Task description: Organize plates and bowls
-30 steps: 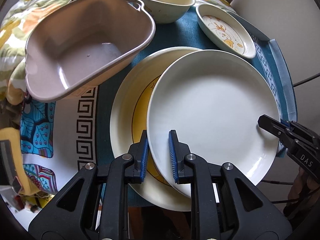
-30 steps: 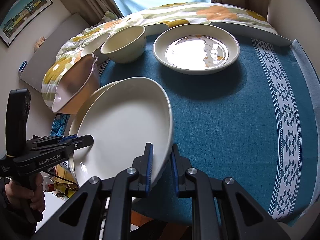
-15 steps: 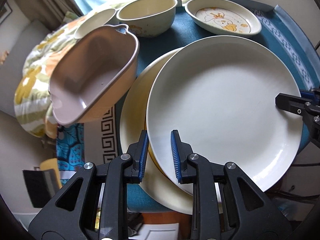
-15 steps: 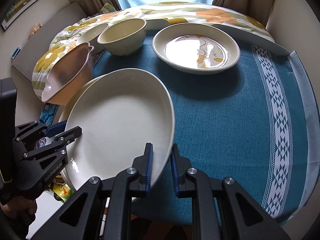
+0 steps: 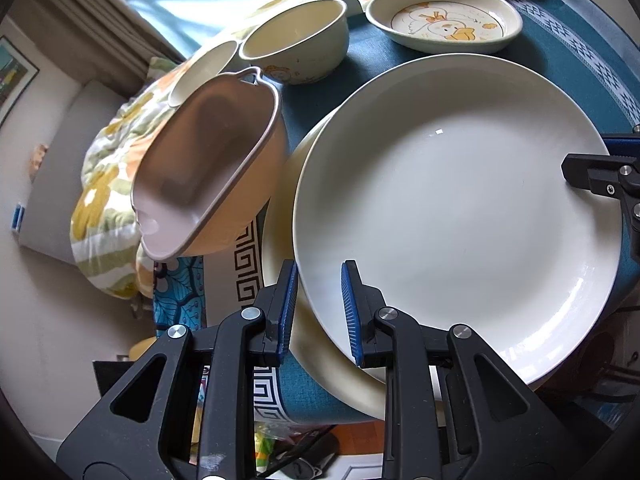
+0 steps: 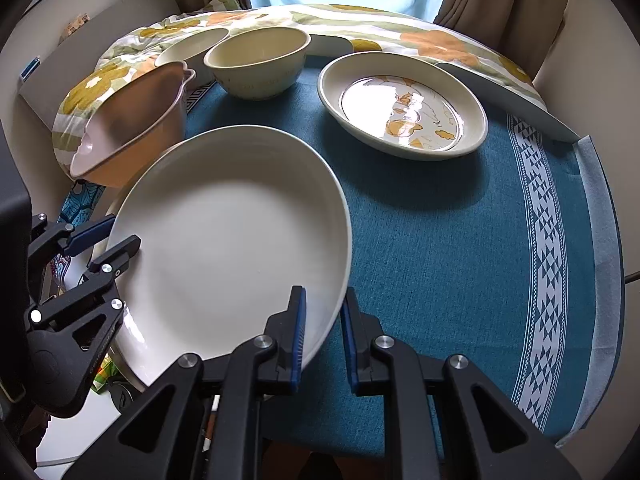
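Note:
A large plain white plate (image 5: 452,208) is held tilted above the table by both grippers. My left gripper (image 5: 318,310) is shut on its near-left rim. My right gripper (image 6: 323,338) is shut on the opposite rim of the white plate (image 6: 228,236). Under it lies a cream plate (image 5: 280,248) on the blue tablecloth. A pink handled bowl (image 5: 208,160) sits to the left, tilted. A cream bowl (image 5: 296,44) and an oval duck dish (image 5: 444,20) stand behind.
The blue tablecloth (image 6: 460,232) has a white patterned border on the right. A floral cushion (image 6: 360,24) runs along the table's far side. Another small cream bowl (image 6: 188,50) sits at the back left. The duck dish (image 6: 404,104) stands at the back right.
The white plate has risen and tilted further between both grippers. The left wrist view now looks more across the table toward the window.

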The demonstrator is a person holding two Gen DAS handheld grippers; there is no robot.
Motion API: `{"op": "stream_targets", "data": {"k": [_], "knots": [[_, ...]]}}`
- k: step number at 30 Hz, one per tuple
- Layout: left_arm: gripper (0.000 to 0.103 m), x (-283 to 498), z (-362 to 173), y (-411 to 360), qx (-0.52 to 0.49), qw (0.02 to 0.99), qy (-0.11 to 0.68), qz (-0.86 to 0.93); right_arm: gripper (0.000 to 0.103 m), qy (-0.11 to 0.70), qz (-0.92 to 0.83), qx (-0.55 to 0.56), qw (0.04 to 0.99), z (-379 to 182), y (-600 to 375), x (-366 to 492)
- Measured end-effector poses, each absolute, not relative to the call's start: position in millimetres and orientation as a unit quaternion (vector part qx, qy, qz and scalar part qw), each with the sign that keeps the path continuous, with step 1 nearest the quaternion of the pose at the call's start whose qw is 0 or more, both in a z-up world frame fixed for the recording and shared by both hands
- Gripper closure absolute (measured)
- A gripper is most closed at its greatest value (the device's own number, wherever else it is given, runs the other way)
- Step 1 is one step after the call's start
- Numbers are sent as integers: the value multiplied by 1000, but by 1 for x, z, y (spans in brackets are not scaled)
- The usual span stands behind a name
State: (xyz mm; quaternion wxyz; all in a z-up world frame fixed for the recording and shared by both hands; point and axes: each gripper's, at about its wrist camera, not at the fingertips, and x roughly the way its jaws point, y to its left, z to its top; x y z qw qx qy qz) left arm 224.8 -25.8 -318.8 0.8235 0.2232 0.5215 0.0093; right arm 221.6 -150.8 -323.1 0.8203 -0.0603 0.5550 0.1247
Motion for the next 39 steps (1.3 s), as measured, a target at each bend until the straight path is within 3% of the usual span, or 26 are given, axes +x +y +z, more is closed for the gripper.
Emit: {"op": "stream_targets", "data": {"k": [16, 24, 29, 32, 34, 35, 36, 37, 38, 39], "knots": [[83, 212, -323, -33, 291, 815, 499, 41, 87, 558, 113, -61, 820, -324, -149, 222], [83, 215, -319, -27, 275, 818, 504, 30, 87, 560, 110, -56, 819, -325, -150, 220], [83, 216, -287, -26, 261, 834, 485, 30, 87, 552, 109, -13, 827, -306, -164, 222], [81, 217, -248, -28, 229, 856, 463, 14, 87, 532, 108, 14, 840, -278, -179, 224], [66, 220, -220, -28, 192, 872, 451, -8, 87, 514, 103, 29, 851, -257, -191, 225], [34, 222, -207, -28, 174, 879, 443, -18, 84, 506, 100, 35, 856, -246, -197, 225], [3, 223, -194, -28, 158, 889, 428, -22, 64, 492, 96, 41, 864, -233, -206, 226], [0, 223, -180, -30, 147, 903, 403, -24, 25, 479, 96, 45, 871, -223, -212, 227], [0, 222, -167, -33, 139, 915, 377, -31, 6, 466, 95, 46, 879, -213, -220, 227], [0, 223, -158, -38, 135, 921, 363, -40, 0, 452, 92, 47, 886, -204, -228, 228]]}}
